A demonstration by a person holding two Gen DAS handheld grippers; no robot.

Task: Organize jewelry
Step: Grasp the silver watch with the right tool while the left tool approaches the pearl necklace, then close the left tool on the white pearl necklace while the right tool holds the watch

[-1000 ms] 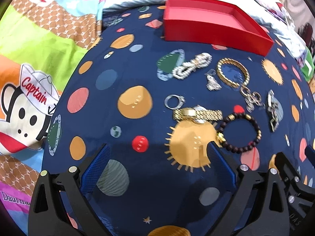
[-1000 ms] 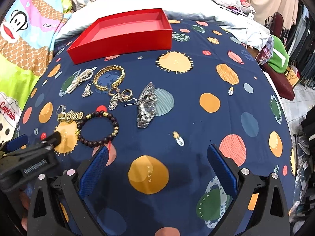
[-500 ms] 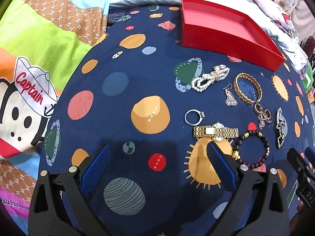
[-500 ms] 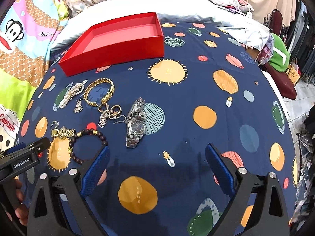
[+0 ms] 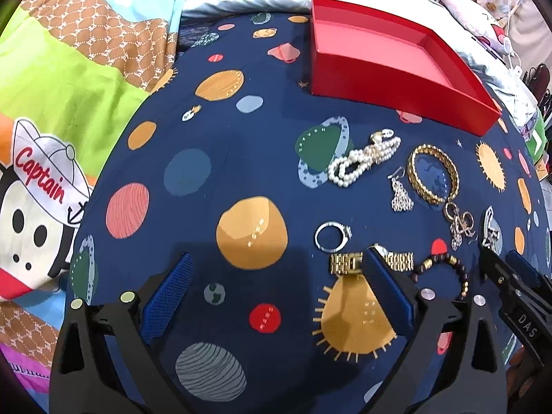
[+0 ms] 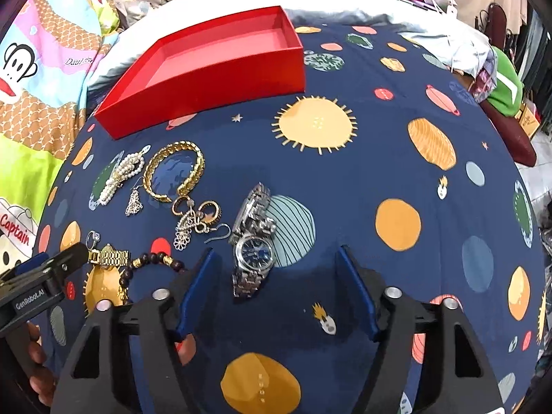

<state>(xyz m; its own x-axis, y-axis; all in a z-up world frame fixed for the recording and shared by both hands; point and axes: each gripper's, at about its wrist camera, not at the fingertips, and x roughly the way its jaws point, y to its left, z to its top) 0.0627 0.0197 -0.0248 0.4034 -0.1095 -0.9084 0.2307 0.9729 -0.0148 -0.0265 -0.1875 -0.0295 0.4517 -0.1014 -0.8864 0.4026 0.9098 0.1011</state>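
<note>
The right gripper [image 6: 276,289] stood spread wide and empty, its blue pads on either side of the silver watch [image 6: 253,241], which lay flat on the planet-print bedspread [image 6: 396,158] just ahead at 12 o'clock. By the look of it, this was the approach to a first pick: the watch sat inside the opening but nothing touched it. The next move would seem to call for lowering over the case or the bracelet, closing on the metal without catching cloth, then carrying it up to the red tray [image 6: 214,58] at 11 o'clock, which looked empty.

The left gripper [image 5: 276,293] was likewise spread and held nothing. Its right pad overlapped the gold watch [image 5: 346,263] at 1 o'clock, so the dial was hidden there, and whether the pad touched the watch could not be told. Just beyond lay a silver ring [image 5: 332,236], and to the right a dark beaded bracelet [image 5: 441,265], its lower arc cut off by the gripper frame.

Farther out, towards 1 o'clock, were a pearl strand [image 5: 362,158], a gold bangle [image 5: 433,174], a dangling silver earring [image 5: 400,193] and a tangle of gold and silver earrings [image 5: 459,222]; how many pieces made up that tangle was hard to make out. In the left view the silver watch showed only as a sliver at the right edge, behind the other gripper's tip.
</note>
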